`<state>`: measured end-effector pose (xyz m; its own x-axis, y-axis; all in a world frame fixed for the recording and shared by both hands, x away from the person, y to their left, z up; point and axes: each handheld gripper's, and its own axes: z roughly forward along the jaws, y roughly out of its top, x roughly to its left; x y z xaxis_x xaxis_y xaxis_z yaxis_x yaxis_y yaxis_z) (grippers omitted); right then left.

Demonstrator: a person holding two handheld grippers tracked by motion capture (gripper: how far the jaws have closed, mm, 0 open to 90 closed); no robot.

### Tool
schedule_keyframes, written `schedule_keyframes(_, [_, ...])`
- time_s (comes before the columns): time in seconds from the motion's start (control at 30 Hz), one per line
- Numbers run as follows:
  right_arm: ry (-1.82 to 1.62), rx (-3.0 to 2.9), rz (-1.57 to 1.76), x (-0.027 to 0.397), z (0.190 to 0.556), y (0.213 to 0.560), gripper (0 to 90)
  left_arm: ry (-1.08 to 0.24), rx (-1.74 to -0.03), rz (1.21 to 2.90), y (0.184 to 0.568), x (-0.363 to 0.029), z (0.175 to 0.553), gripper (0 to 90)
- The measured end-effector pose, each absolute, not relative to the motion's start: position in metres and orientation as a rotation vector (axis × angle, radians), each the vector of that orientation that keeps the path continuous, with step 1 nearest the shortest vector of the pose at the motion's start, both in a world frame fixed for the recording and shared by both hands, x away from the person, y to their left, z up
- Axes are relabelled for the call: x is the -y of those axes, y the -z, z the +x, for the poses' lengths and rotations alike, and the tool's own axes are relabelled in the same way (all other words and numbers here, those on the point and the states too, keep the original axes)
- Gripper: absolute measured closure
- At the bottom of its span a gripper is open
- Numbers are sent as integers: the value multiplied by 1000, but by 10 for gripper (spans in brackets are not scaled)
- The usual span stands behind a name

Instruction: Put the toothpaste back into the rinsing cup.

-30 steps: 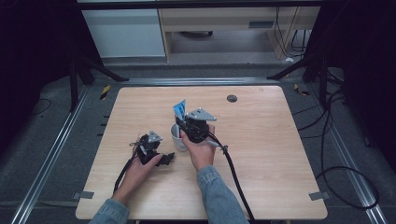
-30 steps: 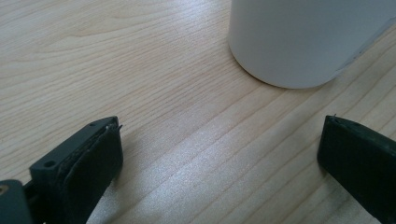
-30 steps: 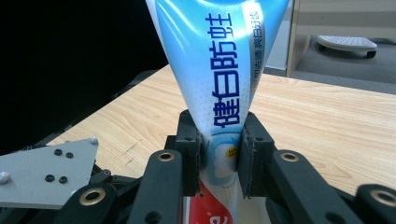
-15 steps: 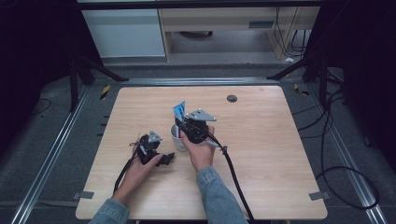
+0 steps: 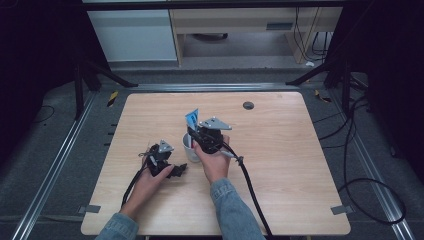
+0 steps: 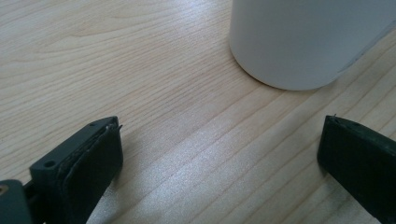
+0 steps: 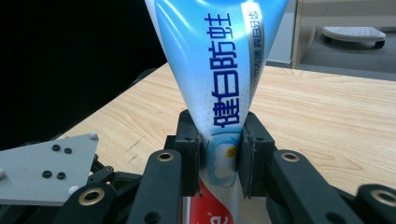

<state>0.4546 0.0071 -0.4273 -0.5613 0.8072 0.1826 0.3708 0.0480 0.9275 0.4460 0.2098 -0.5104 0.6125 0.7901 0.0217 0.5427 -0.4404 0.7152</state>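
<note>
Light wood surface (image 5: 280,165), rounded corners. Right tool (image 5: 196,131) near the middle, holding a blue tube (image 5: 192,118) upright over a white cup (image 5: 188,145); the tube's lower end is hidden. Left tool (image 5: 176,169) lies low on the surface toward the near-left corner, just beside the cup, tips pointing at it. Small dark round disc (image 5: 248,105) near the far edge, well apart. Black cable (image 5: 252,195) runs off the near edge.

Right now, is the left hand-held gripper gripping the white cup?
No: in the left gripper view the left hand-held gripper has its jaws wide apart over bare table, with the white cup ahead of them, untouched.
</note>
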Motion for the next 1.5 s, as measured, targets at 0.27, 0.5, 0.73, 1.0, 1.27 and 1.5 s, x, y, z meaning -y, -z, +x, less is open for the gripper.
schedule_keyframes(0.27, [-1524, -1949, 1195, -2, 456, 427, 719, -466, -1040, 2161, 510, -210, 446, 0])
schedule_keyframes(0.5, [-1533, -1944, 1209, 1, 457, 428, 714, -466, -1040, 2161, 510, -210, 446, 0])
schedule_keyframes(0.73, [-1523, -1951, 1215, 4, 458, 428, 702, -464, -1040, 2165, 510, -210, 446, 0])
schedule_keyframes(1.0, [-1505, -1956, 1215, 7, 459, 428, 689, -464, -1040, 2165, 510, -210, 446, 0])
schedule_keyframes(1.27, [-1476, -1963, 1202, 8, 459, 426, 659, -464, -1040, 2165, 510, -210, 446, 0])
schedule_keyframes(1.5, [-1443, -1965, 1190, 9, 458, 424, 628, -464, -1040, 2165, 510, -210, 446, 0])
